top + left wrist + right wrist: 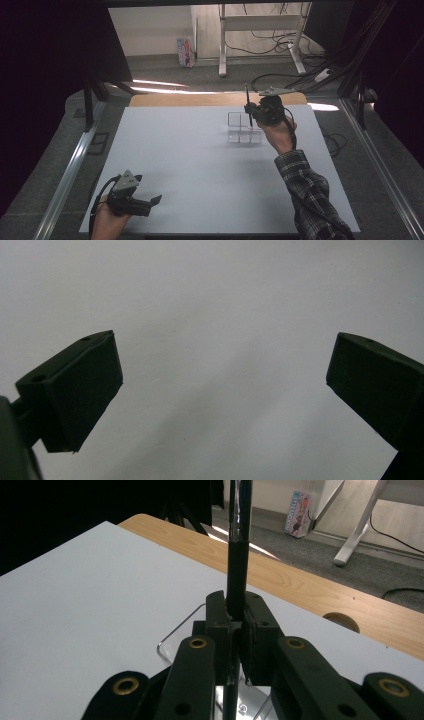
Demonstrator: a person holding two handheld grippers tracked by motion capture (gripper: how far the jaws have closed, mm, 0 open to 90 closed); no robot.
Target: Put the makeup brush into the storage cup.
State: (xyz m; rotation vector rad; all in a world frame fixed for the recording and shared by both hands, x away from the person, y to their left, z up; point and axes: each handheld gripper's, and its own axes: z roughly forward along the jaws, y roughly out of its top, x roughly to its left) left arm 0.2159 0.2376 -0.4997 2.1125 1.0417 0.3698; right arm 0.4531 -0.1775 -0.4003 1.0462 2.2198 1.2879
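The divided organiser tray (pixel 244 129) sits on the counter (pixel 200 165). A pen (pixel 248 102) stands upright over its far edge, perhaps above a rear compartment.

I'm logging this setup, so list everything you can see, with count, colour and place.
pen: one, black, upright in the right gripper, above the organizer
organizer: one, clear plastic with compartments, far right part of the sheet
sheet: one, white, covering most of the table
table: one, light wood, its edge showing beyond the sheet
carton: one, colourful print, on the floor by the far wall
desk frame: one, white legs, on the floor at the back
cables: several, black, on the floor behind the table
left gripper: one, black, jaws open, near left corner of the sheet
right gripper: one, black, shut on the pen
sleeve: one, dark plaid, on the right arm
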